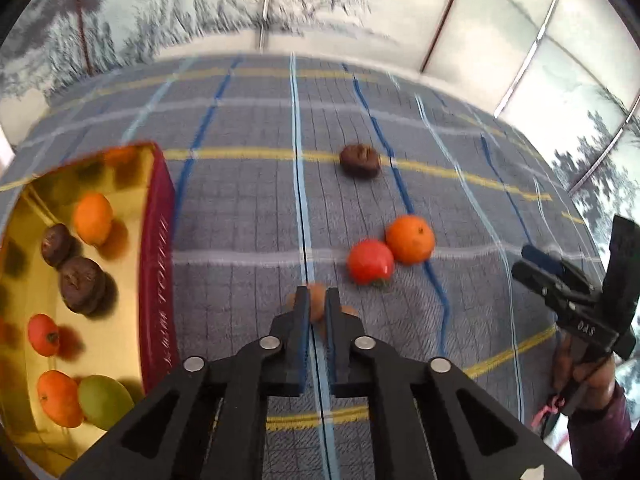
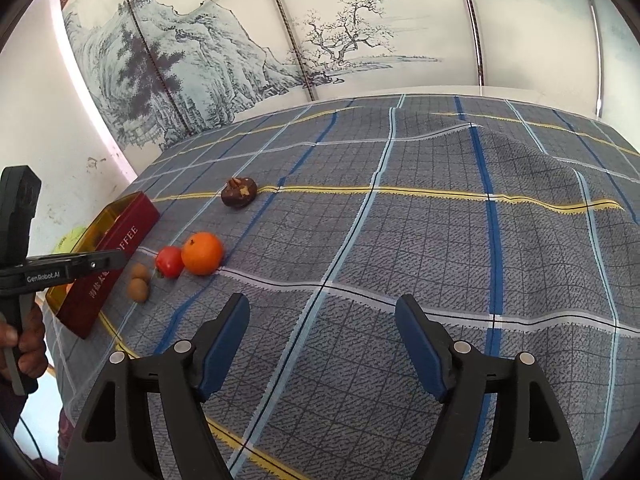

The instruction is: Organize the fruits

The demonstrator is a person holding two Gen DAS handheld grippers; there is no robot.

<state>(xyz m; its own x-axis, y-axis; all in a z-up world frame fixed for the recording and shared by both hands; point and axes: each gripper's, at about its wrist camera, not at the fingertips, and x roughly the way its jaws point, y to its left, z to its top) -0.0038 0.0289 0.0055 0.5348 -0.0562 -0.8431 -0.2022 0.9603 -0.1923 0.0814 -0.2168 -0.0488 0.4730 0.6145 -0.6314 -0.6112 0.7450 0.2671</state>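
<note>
The left hand-held gripper [image 1: 318, 308] has its jaws pressed together with nothing pinched; it hangs over two small tan fruits [image 2: 139, 282] that lie on the plaid cloth [image 2: 400, 240] just beside the red tin [image 2: 108, 268]. From the right wrist view the pair sits one behind the other, touching or nearly so, the line through them running roughly along the tin's long side. The tin's long axis runs diagonally away from the camera, its gold inside [image 1: 120, 280] holding orange, red, green and dark brown fruits. A red fruit [image 1: 370, 266] and an orange [image 1: 410, 239] touch each other near the tan pair; a dark brown fruit [image 1: 360, 161] lies farther back, well apart. The right hand-held gripper [image 2: 322, 344] is spread wide over bare cloth, holding nothing.
</note>
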